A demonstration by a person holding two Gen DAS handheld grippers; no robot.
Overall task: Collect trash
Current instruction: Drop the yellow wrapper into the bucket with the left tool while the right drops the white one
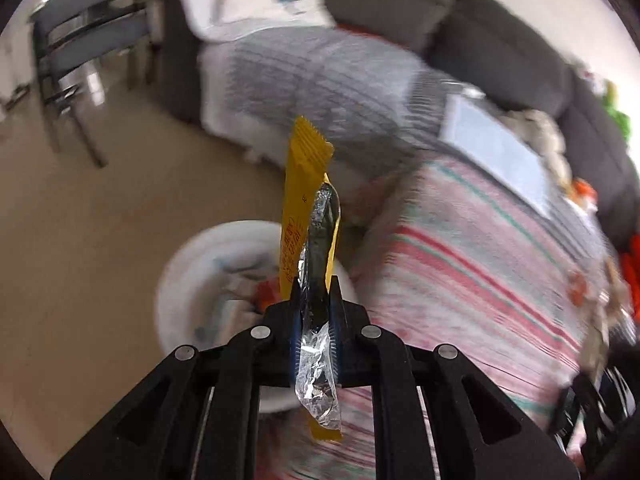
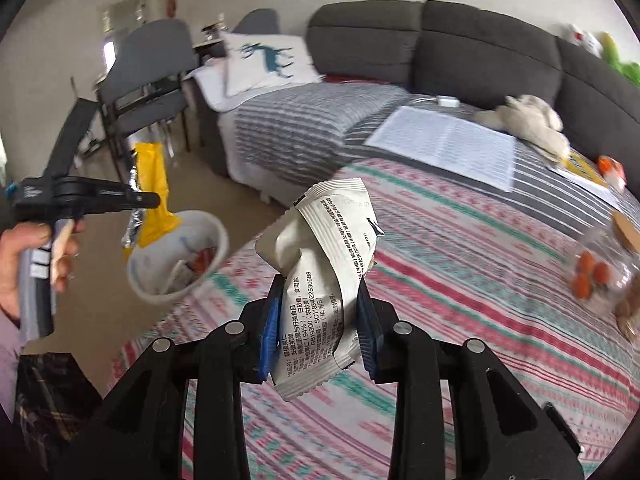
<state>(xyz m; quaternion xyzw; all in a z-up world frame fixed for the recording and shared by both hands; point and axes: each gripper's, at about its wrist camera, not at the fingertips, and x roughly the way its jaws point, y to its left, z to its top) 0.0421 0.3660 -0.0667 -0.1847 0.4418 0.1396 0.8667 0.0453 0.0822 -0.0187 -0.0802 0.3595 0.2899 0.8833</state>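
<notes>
Soft, even daylight was recorded in both fisheye views, with overexposure at the right edge. Heavy motion blur was seen across the sofa (image 1: 500, 36) and bedspread (image 1: 460, 264) in the left view; dark vignetting curved every corner.

Left wrist view looked steeply down along its tool (image 1: 316, 300), close over the white bin (image 1: 192, 280) on the floor. Right wrist view faced across the striped bed (image 2: 500, 280) toward the far sofa (image 2: 480, 40). Both shared bin (image 2: 176, 256), bed edge, sofa.
</notes>
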